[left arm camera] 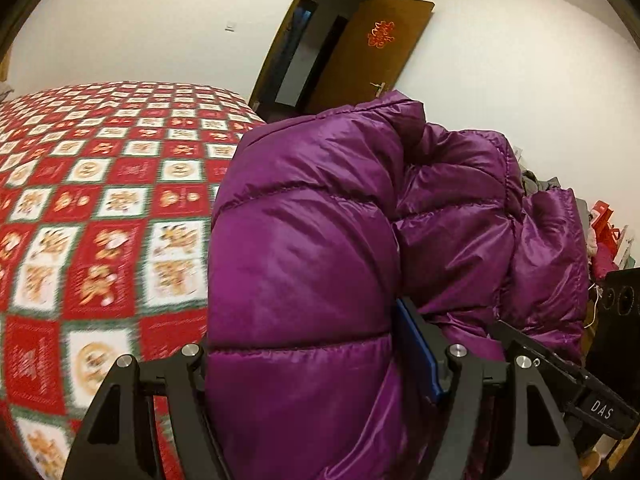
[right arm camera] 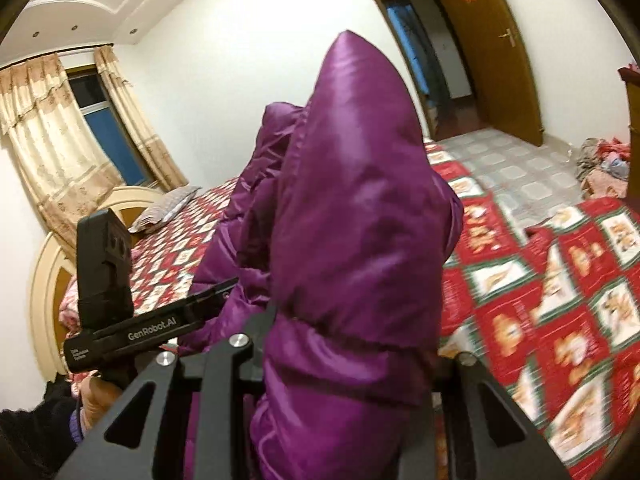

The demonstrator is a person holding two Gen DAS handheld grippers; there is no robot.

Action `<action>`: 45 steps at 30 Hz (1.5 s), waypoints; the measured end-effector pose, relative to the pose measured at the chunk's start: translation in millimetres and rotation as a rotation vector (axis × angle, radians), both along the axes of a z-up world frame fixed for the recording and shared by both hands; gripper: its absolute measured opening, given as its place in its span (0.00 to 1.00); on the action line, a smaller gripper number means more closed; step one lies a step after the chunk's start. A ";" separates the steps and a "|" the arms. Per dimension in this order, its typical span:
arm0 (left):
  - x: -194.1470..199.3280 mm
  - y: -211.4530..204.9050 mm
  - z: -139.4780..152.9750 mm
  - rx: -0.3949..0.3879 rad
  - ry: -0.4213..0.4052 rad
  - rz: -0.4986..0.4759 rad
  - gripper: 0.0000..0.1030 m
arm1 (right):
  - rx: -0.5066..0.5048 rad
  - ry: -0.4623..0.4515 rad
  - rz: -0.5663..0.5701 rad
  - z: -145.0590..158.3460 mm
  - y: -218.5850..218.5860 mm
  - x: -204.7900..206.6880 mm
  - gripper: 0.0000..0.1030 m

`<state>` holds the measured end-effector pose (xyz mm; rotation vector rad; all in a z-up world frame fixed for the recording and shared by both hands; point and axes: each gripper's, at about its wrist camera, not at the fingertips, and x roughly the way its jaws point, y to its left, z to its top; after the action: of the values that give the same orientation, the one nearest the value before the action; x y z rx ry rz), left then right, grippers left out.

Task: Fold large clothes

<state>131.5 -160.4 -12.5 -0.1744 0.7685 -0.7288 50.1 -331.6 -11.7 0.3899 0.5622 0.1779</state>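
A shiny purple puffer jacket (left arm camera: 312, 240) hangs lifted above the bed. My left gripper (left arm camera: 316, 360) is shut on a thick quilted fold of it; the fabric bulges out between the fingers and hides the tips. In the right wrist view the same purple jacket (right arm camera: 360, 208) rises in a pointed fold. My right gripper (right arm camera: 348, 360) is shut on it, fingertips buried in fabric. The left gripper's body (right arm camera: 132, 328) shows at left of the right wrist view, close beside the jacket.
The bed carries a red, white and green patterned cover (left arm camera: 92, 208), also in the right wrist view (right arm camera: 560, 288). A pillow (right arm camera: 168, 204) and headboard lie at the far end. An open wooden door (left arm camera: 360, 52), a black speaker (left arm camera: 616, 300) and piled clothes (right arm camera: 604, 160) stand around.
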 end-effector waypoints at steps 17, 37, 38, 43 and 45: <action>63.8 -79.5 -73.1 0.204 0.074 0.049 0.70 | 0.089 0.187 -0.094 -78.0 -81.9 66.6 0.32; 55.7 -66.6 -48.0 0.338 -0.041 0.156 0.91 | -0.160 0.059 -0.348 16.9 -83.3 -10.3 0.57; 57.1 -70.2 -46.9 0.347 -0.040 0.159 0.91 | -0.199 0.056 -0.346 23.5 -80.0 -4.6 0.55; 68.2 -84.7 -52.1 0.410 -0.026 0.201 0.91 | -0.230 0.152 -0.309 7.0 -78.5 57.9 0.45; 71.0 -88.9 -57.7 0.410 -0.027 0.192 0.91 | -0.216 0.204 -0.305 -19.3 -82.2 75.5 0.41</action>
<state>202.5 -249.3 -70.2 0.1323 0.8469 -0.3803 125.6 -413.9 -31.0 0.2800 0.7074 -0.2172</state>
